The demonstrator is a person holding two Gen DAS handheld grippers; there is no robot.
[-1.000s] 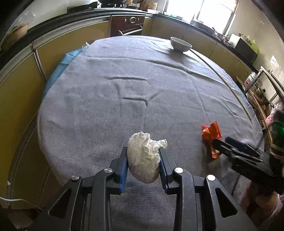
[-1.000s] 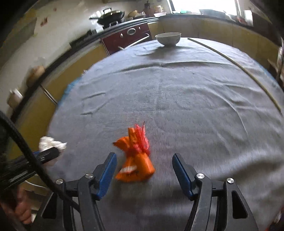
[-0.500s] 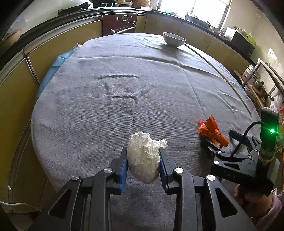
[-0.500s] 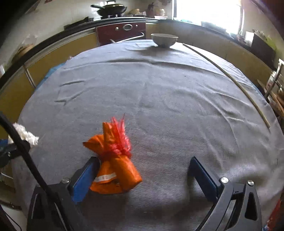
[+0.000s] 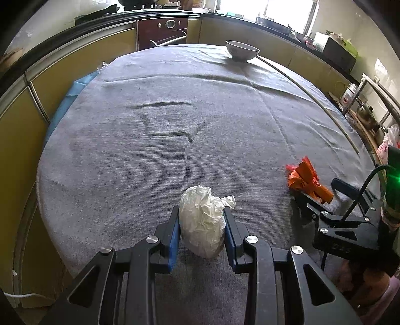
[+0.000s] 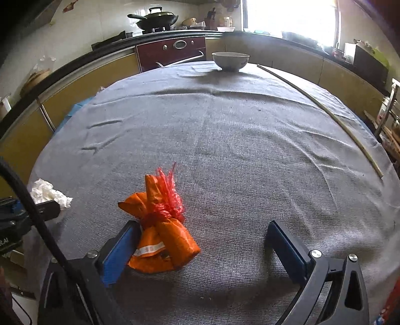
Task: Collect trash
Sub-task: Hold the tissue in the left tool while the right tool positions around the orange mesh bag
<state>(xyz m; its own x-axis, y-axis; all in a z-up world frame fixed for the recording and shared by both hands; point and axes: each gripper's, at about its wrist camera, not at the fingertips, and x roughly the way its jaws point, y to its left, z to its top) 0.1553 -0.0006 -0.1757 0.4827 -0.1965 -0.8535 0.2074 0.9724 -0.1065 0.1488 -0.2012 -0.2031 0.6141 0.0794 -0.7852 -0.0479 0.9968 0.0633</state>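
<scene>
Left gripper (image 5: 202,225): closed on crumpled white plastic bag (image 5: 202,222), blue pads (image 5: 174,235) pressed against both sides of the bag. Bag at near edge of grey tablecloth (image 5: 175,150), its lower end at or just above the cloth; contact not determinable. Same bag visible at far left of right wrist view (image 6: 47,192), at the tip of the left gripper.

Right gripper (image 6: 200,247): open, jaws spread wide. Knotted orange plastic bag (image 6: 160,235) lying on the cloth between the jaws, touching the left blue pad (image 6: 120,252), well apart from the right pad. Red frayed tie at the knot, loose orange ends pointing far. White printed strip on the near left side of the bag. In left wrist view, orange bag (image 5: 306,178) at right, near edge of cloth, right gripper (image 5: 325,195) directly behind it.

White ceramic bowl (image 6: 230,61) upright at far edge of table. Thin pale stick (image 6: 325,112) lying along right side of cloth, running from near the bowl toward the near right. Blue sheet (image 5: 62,107) showing under left edge of cloth. Dark red oven (image 6: 172,51) and wok (image 6: 156,20) beyond the table.
</scene>
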